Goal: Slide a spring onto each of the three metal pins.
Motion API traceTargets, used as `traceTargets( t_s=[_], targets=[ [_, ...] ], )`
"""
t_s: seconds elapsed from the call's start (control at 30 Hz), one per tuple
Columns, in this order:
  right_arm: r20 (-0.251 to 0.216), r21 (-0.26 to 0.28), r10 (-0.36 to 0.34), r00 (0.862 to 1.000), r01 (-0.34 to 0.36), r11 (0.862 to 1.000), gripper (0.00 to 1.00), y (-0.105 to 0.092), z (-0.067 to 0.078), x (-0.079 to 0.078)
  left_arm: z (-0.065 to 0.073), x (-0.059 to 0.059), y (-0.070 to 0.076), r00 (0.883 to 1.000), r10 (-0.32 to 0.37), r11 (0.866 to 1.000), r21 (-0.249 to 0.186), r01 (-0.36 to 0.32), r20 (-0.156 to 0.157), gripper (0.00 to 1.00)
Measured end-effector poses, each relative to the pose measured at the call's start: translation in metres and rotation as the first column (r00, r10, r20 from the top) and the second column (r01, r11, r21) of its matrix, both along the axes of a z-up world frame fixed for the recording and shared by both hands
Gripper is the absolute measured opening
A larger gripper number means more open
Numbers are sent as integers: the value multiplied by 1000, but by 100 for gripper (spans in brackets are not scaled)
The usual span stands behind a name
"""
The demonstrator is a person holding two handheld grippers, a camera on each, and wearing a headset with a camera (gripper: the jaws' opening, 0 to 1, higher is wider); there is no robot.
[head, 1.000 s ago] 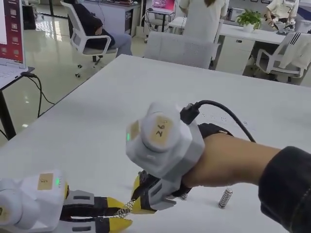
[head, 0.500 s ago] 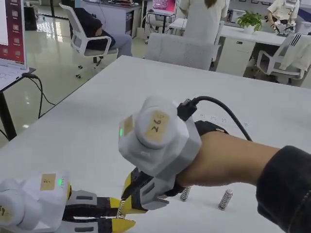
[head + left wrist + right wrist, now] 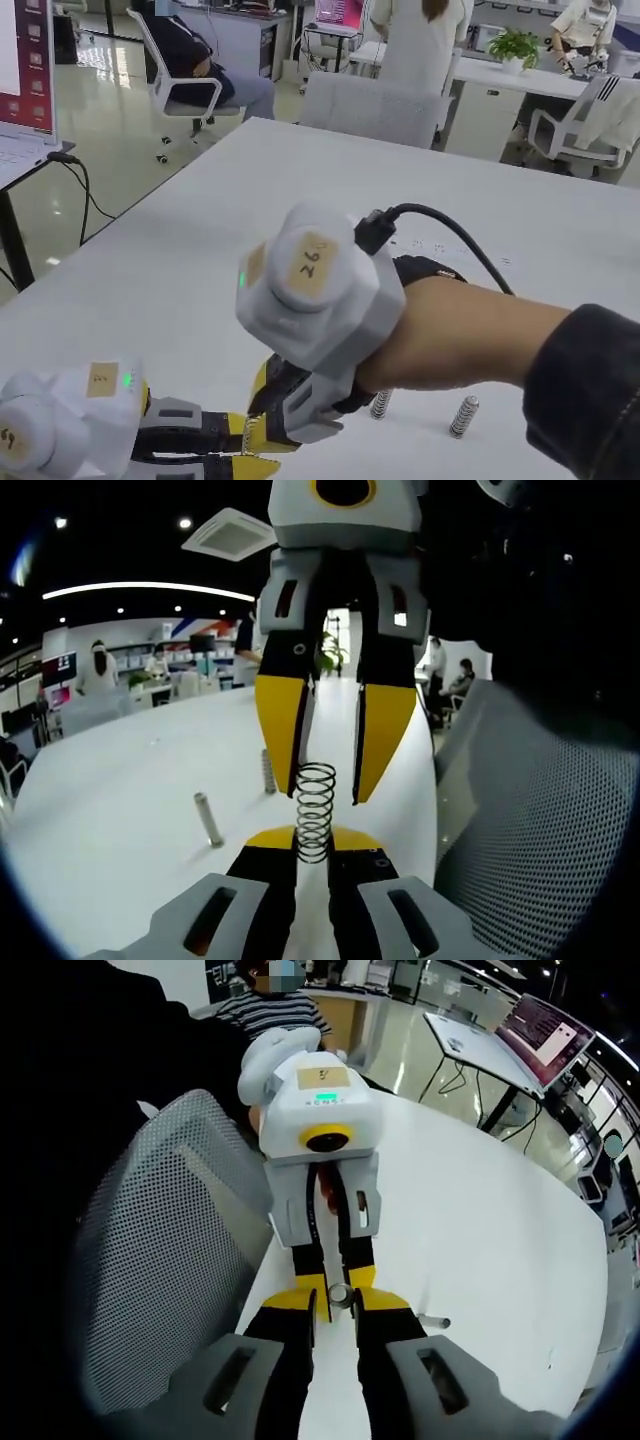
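The white table (image 3: 180,260) carries 2 springs, both standing slightly tilted. The first spring (image 3: 380,403) sits at 6 o'clock in the head view, and the second spring (image 3: 463,415) is near it, toward 5 o'clock.

In the head view the right tool (image 3: 262,420) hides most of its own jaws under its white housing, so we see only a few coils of the held spring (image 3: 250,431); the left tool (image 3: 246,446) is cut off by the bottom edge; a loose spring (image 3: 380,403) on the counter (image 3: 200,250) has its top covered by the hand (image 3: 440,340). In the left gripper view a small upright piece (image 3: 268,772) stands partly behind a yellow jaw, and we cannot tell pin from spring; whether the right tool pinches the held spring's upper end, we cannot tell either. In the right gripper view the held spring shows end-on as a ring, its length hidden; a thin rod (image 3: 432,1322) beside a jaw is too small to identify.
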State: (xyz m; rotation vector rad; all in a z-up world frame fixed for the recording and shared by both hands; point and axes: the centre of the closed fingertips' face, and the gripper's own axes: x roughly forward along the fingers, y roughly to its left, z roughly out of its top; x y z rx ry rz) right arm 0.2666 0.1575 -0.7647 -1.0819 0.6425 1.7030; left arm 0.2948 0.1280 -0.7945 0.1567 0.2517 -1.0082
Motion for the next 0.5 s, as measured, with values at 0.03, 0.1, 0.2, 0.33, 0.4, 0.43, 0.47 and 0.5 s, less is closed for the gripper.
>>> traceTargets(
  t_s=[0.03,0.1,0.2,0.33,0.4,0.43,0.47,0.5],
  targets=[
    [6,-2,3,1000,-3,1000,13,0,-1,0,0,0,0,1000,0,1000,2,0,0,3],
    [3,-6,2,1000,-2,1000,12,0,-2,1,0,-1,0,1000,-5,1000,1,5,-1,3],
    [3,-16,0,1000,0,1000,11,0,-4,2,1,-1,-1,1000,-8,1000,2,8,2,3],
    [10,-34,4,1000,-4,999,11,-2,-8,2,3,-1,-4,1000,-16,1000,6,16,7,3],
    [9,-37,3,1000,-2,999,10,-3,-9,3,5,-1,-5,1000,-19,1000,6,19,8,3],
    [8,-40,0,1000,0,999,10,-3,-9,3,5,0,-5,1000,-20,1000,6,20,8,3],
    [8,-40,0,1000,0,999,10,-3,-9,3,6,0,-6,1000,-21,1000,5,21,10,3],
    [7,-42,-1,1000,1,999,10,-3,-10,4,6,0,-6,1000,-22,1000,4,22,11,3]
  ],
)
